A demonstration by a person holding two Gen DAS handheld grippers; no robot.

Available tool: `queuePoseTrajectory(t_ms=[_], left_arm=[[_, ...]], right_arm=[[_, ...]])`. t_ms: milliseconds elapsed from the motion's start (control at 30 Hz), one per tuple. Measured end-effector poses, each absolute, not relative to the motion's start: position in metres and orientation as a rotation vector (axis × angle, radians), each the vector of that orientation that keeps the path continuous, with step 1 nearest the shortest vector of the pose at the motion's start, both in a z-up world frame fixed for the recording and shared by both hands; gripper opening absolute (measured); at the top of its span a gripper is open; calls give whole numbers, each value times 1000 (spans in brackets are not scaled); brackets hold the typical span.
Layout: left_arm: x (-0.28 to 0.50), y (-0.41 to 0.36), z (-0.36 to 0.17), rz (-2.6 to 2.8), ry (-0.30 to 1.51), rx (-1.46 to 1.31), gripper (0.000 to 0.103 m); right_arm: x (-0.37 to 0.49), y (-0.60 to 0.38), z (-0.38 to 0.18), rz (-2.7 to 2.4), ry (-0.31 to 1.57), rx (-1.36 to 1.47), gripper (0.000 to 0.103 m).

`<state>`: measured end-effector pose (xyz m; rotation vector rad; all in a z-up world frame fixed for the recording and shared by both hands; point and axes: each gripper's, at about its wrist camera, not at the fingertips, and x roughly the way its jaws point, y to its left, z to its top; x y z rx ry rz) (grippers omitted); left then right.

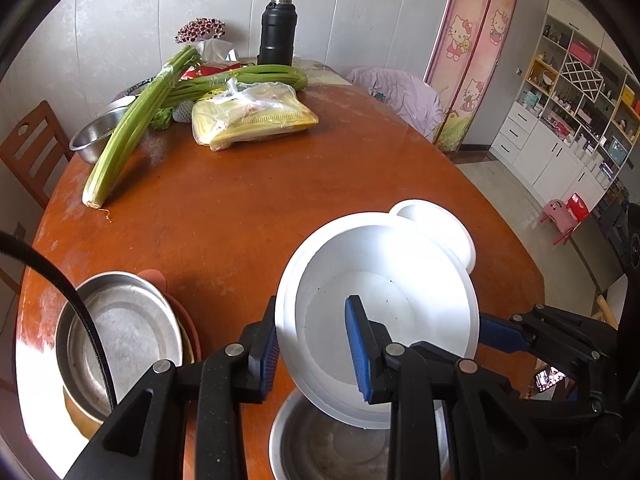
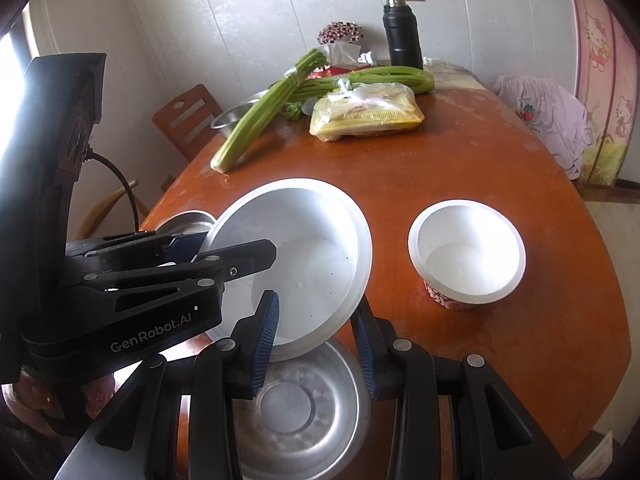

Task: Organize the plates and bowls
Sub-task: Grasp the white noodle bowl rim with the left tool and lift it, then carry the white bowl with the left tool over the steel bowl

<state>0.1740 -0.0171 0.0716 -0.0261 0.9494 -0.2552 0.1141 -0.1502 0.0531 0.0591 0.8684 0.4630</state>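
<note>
Left gripper (image 1: 314, 350) angled downward, blue pads clamped on the near left rim of the white bowl (image 1: 380, 292), one pad outside the wall and one inside. Right gripper (image 2: 316, 344) also angled downward, closed on the opposite rim. Bowl held tilted between both, clear of the table.

White bowl (image 1: 384, 276), orange-brown table (image 1: 248, 200), green celery (image 1: 132, 128), black flask (image 1: 278, 32)

I am holding a big white bowl (image 1: 384, 280) tilted over a shiny metal bowl (image 2: 304, 408). A small white bowl (image 2: 466, 252) is sitting upright beside it.
</note>
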Motion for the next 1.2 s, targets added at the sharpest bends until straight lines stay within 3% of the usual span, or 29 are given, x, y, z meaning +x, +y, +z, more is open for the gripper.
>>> queuePoseTrajectory(t_ms=[533, 1200], left_arm=[[128, -24, 73, -247, 951, -26, 30], [111, -23, 35, -211, 1035, -46, 30]], right_arm=[[74, -155, 56, 497, 849, 21, 39], [66, -150, 22, 540, 943, -13, 39]])
